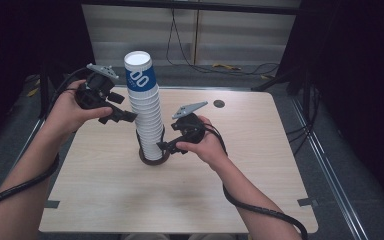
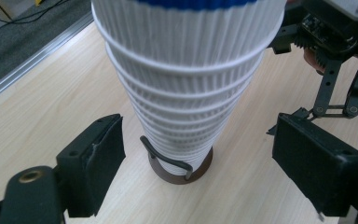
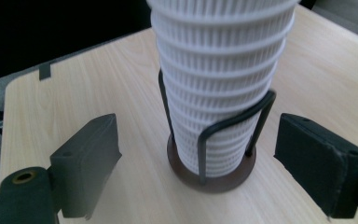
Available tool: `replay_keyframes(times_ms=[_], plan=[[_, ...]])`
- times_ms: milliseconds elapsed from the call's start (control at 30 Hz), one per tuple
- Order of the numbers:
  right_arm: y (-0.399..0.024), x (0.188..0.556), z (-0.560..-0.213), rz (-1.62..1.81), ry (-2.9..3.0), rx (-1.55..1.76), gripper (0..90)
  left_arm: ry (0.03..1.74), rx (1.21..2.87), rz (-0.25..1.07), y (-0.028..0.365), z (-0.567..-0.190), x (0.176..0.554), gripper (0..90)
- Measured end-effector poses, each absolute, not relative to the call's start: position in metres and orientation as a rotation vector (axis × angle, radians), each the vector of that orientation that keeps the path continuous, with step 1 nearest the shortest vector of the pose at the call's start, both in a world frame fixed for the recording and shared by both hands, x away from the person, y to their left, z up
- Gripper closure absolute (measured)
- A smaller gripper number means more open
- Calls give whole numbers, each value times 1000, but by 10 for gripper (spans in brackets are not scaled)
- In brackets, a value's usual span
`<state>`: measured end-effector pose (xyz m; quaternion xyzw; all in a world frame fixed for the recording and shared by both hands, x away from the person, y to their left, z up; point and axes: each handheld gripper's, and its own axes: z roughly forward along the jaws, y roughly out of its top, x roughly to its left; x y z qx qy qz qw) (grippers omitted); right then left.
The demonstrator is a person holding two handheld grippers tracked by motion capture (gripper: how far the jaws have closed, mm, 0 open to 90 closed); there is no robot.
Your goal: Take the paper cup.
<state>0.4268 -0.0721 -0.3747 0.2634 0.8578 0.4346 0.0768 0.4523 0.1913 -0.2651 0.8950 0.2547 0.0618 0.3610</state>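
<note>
A tall stack of white ribbed paper cups [image 1: 147,120], the top one banded blue, stands upside down in a dark wire holder on a round brown base [image 1: 152,161] at the table's middle. My left gripper [image 1: 130,118] reaches the stack's left side at mid height. In the left gripper view its jaws stand apart on either side of the cups [image 2: 186,70], pads [image 2: 93,163] clear of them. My right gripper [image 1: 164,146] is low at the stack's right, near the holder. Its open jaws flank the cups [image 3: 219,70] and the wire loop [image 3: 233,119] without touching.
The wooden table [image 1: 130,200] has bare room in front and to the right. A small dark disc [image 1: 219,103] sits near the far edge. Tape marks [image 1: 307,202] lie at the front corners. Cables run over the floor behind.
</note>
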Motion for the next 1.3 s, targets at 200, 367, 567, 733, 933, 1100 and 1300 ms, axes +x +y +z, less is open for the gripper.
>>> replay_keyframes(times_ms=[200, 367, 567, 733, 933, 1100, 1300], plan=[[-64, 437, -362, 1338, 2545, 807, 130, 644, 2316, 168, 188, -260, 457, 166], [-58, 444, -356, 1332, 2531, 796, 130, 663, 2291, 176, 187, -257, 461, 166], [-53, 448, -354, 1362, 2527, 802, 130, 666, 2286, 182, 184, -251, 467, 165], [-49, 452, -353, 1363, 2520, 791, 131, 637, 2277, 196, 179, -245, 471, 165], [-47, 455, -351, 1368, 2516, 808, 131, 616, 2279, 216, 172, -243, 473, 157], [-45, 456, -349, 1373, 2514, 802, 133, 601, 2289, 228, 169, -242, 474, 149], [-42, 457, -349, 1367, 2511, 808, 133, 580, 2302, 225, 167, -241, 474, 146]])
